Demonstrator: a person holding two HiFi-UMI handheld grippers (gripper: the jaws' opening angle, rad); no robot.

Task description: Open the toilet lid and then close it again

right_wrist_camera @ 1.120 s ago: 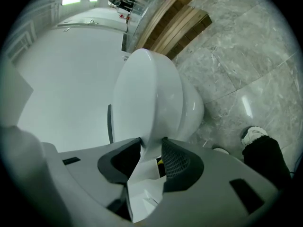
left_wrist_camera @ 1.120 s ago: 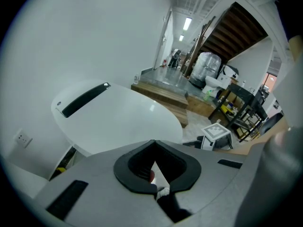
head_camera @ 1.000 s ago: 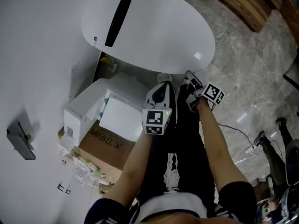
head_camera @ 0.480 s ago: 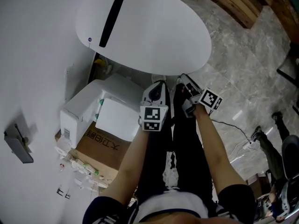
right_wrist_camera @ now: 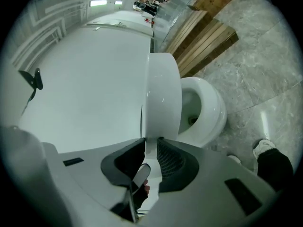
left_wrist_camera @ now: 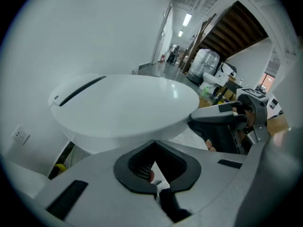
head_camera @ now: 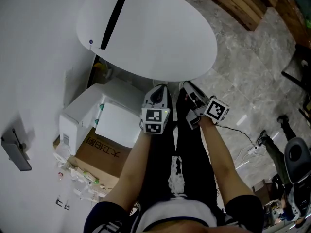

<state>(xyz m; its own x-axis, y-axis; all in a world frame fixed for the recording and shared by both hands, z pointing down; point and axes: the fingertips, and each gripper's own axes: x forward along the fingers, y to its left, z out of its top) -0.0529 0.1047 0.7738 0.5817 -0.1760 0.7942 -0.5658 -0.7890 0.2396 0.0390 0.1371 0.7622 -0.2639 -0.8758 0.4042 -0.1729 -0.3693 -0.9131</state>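
Observation:
The white oval toilet lid (head_camera: 146, 33), with a black strip near its hinge end, is tilted up off the bowl (right_wrist_camera: 203, 108). My right gripper (head_camera: 186, 86) is at the lid's front rim. In the right gripper view the rim (right_wrist_camera: 150, 126) runs between the two pads and the jaws are closing on it. The right gripper (right_wrist_camera: 150, 143) holds the lid (right_wrist_camera: 163, 93) raised, with the open bowl visible beside it. My left gripper (head_camera: 159, 89) is shut and empty, just below the front rim. In the left gripper view the lid (left_wrist_camera: 128, 103) spreads ahead, with the right gripper (left_wrist_camera: 194, 119) at its edge.
A white box-shaped unit (head_camera: 104, 113) and a cardboard box (head_camera: 99, 154) stand left of the toilet against the white wall. Wooden planks (head_camera: 238, 4) lie at the upper right on the marble floor. A cable (head_camera: 243, 135) trails at the right. The person's dark trouser legs (head_camera: 189, 149) stand before the bowl.
The right gripper has risen with the lid's front rim, and the lid has tilted up towards the camera. Its jaws have narrowed on the rim. The left gripper has barely moved.

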